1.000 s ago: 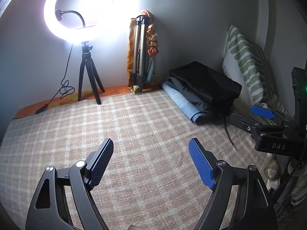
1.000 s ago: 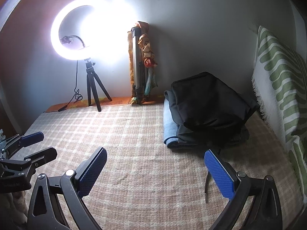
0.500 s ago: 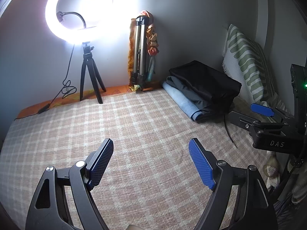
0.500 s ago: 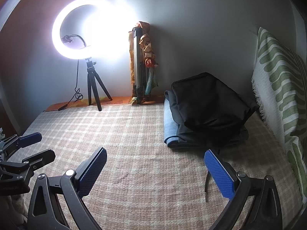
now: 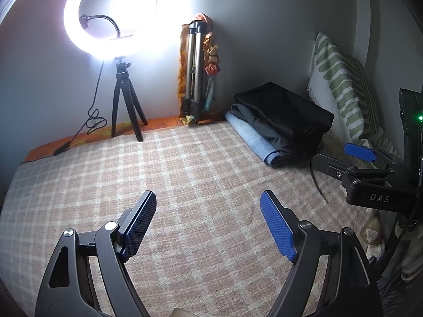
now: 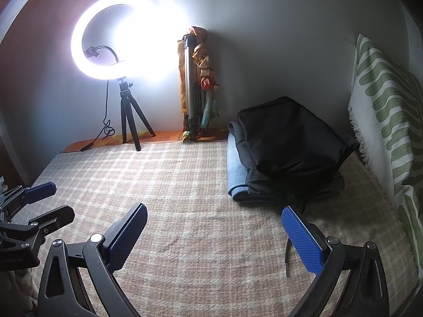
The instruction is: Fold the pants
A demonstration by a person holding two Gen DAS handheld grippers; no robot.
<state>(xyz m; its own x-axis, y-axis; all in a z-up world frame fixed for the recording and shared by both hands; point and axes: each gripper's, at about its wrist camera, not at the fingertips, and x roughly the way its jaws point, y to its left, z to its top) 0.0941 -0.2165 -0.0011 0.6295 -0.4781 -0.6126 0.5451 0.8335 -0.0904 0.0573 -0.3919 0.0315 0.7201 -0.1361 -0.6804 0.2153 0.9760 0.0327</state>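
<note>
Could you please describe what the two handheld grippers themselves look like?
Both the left gripper and the right gripper have black frames with silver rivets and blue textured pads. The right one's body reads "DAS" in white and shows a green light.

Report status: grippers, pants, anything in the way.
Left gripper open, empty; right gripper open, empty. Folded pants stack untouched at far right of checked blanket. Nothing in the way.
</note>
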